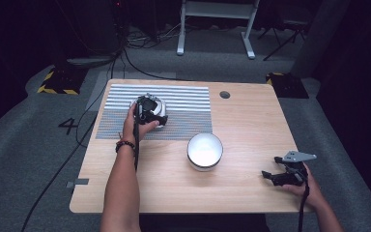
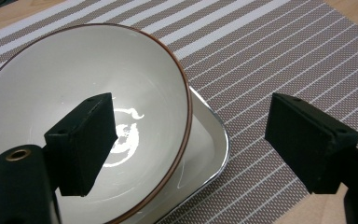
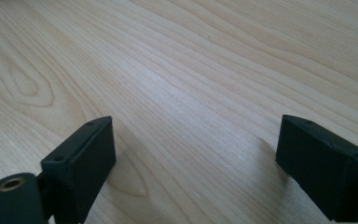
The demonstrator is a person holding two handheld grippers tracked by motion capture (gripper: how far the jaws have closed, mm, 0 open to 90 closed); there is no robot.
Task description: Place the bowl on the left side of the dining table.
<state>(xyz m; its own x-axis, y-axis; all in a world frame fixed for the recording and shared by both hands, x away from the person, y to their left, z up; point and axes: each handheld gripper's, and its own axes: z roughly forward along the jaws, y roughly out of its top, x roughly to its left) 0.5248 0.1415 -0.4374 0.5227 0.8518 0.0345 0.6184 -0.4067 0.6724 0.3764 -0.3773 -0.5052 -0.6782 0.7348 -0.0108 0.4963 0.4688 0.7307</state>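
A white bowl with a brown rim (image 2: 74, 74) rests on a white rounded-square plate (image 2: 209, 149) on the striped placemat (image 2: 279, 51). My left gripper (image 2: 191, 114) is open and straddles the bowl's right rim, with one jaw inside the bowl and the other outside over the mat. In the high view this left gripper (image 1: 149, 112) covers most of the bowl (image 1: 162, 107) at the back left. A second plain white bowl (image 1: 205, 151) stands at the table's middle. My right gripper (image 1: 269, 177) sits open near the front right, with only bare wood between its jaws (image 3: 193, 135).
The light wooden table (image 1: 251, 125) has a round cable hole (image 1: 224, 94) at the back. The placemat (image 1: 183, 113) covers the back left part. Cables and a desk frame lie on the grey floor beyond the table.
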